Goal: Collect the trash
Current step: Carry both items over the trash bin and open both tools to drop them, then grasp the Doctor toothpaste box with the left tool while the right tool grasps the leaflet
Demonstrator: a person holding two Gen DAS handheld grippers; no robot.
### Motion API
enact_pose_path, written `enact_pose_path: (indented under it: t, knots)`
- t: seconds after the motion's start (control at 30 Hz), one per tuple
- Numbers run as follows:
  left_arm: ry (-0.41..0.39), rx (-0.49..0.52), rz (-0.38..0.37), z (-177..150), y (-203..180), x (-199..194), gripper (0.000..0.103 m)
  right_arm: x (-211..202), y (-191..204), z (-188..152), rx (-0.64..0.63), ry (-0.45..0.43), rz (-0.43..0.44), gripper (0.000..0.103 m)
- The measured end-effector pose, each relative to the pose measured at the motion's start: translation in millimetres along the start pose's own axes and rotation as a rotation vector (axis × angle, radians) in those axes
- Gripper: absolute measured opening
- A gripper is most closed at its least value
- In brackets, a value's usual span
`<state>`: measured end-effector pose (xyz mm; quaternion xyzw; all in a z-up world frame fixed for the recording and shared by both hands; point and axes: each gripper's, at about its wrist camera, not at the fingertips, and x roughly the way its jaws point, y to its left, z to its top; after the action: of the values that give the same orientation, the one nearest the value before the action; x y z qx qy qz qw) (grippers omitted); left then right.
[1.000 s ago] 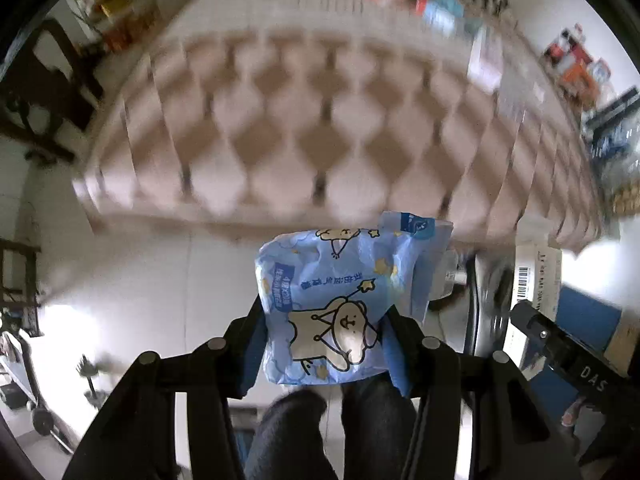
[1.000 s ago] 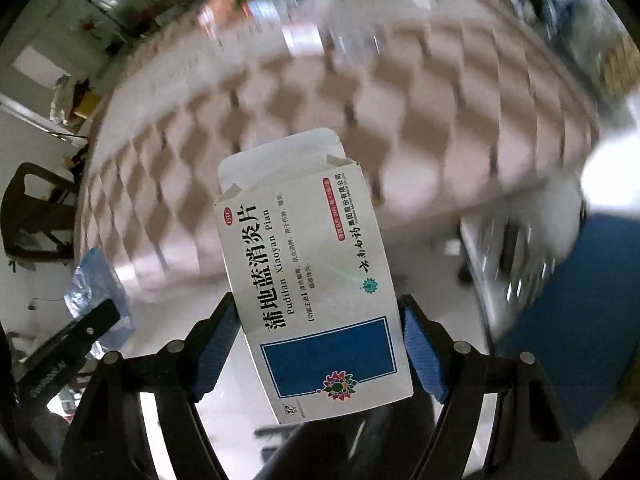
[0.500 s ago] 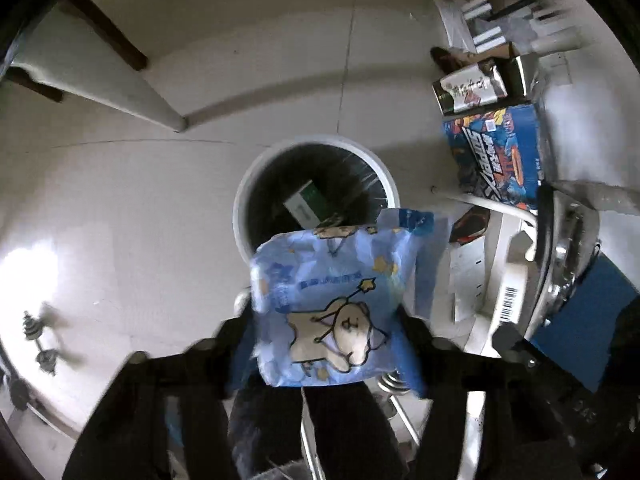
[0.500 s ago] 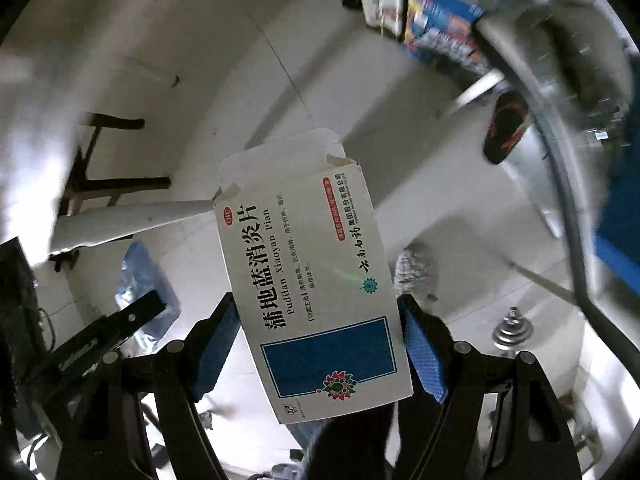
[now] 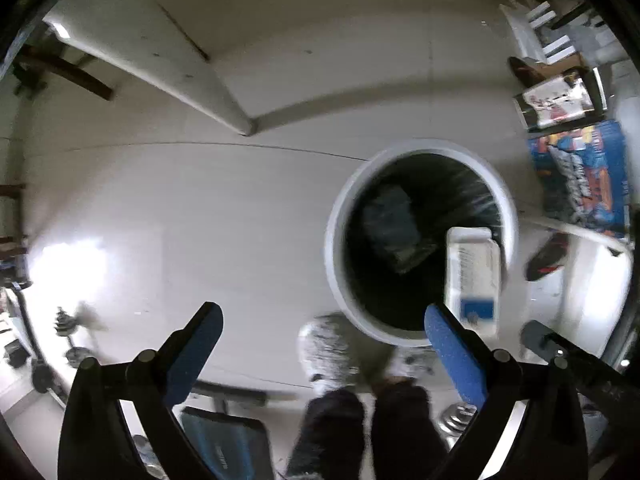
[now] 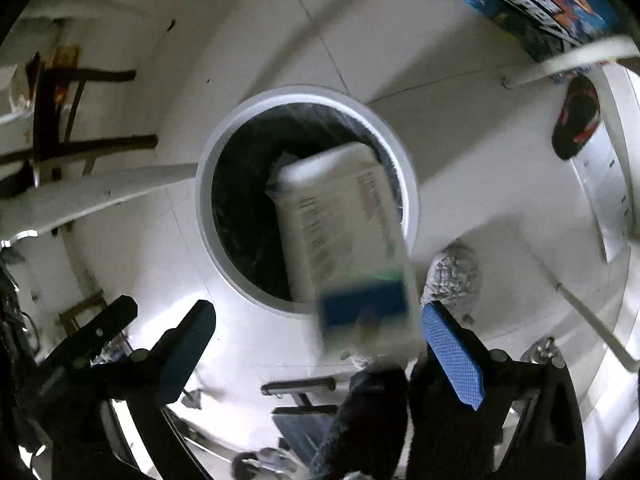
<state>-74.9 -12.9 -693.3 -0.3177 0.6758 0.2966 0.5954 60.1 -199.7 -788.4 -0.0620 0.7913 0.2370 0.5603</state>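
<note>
The checkered table seen a second ago is gone from both views, and the floor and a trash bin are seen from above. The blue snack bag that was held in the left gripper (image 5: 322, 354) is no longer between its pads. The white medicine box (image 6: 344, 236) that was held in the right gripper (image 6: 318, 354) has been let go.

Nearest in the left wrist view, the blue pads are spread wide and the jaws are opening, with nothing between them. The person's dark trouser legs (image 5: 368, 428) and a fluffy slipper (image 5: 326, 350) are seen between the fingers.

In the right wrist view the jaws are opening too. The blurred box is caught just past the pads, toward 12 o'clock. Its blue end is nearest the gripper and its long side points up into the bin. No pad is touching it.

Farther out, the round white trash bin (image 6: 224, 248) with its black liner lies at 12 o'clock from the right gripper. From the left gripper the bin lies at about 1 o'clock, so the right hand is better lined up over it. Something dark is seen inside the bin; whether it is the blue bag cannot be told.

Farthest, at 2 o'clock in the left view, a blue printed carton (image 5: 580, 176) is seen by the wall.
</note>
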Motion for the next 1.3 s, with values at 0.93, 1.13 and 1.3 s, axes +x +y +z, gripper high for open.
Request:
enact_pose_path:
  t: [0.93,1.13,1.3]
  knots:
    - [-0.098,0.078,0.003,-60,-6,-199,0.103,-194,72,-79,-0.23,-0.197,-0.316,0.103]
    - [-0.135,0.09,-0.027,-74,3,-272,0.103,-269,103,-110,-0.25,-0.221,-0.297,0.103]
    - [-0.205,0.082,-0.032,-71,8,-336,0.103,-339,128,-129,-0.217,-0.256,-0.232,0.103]
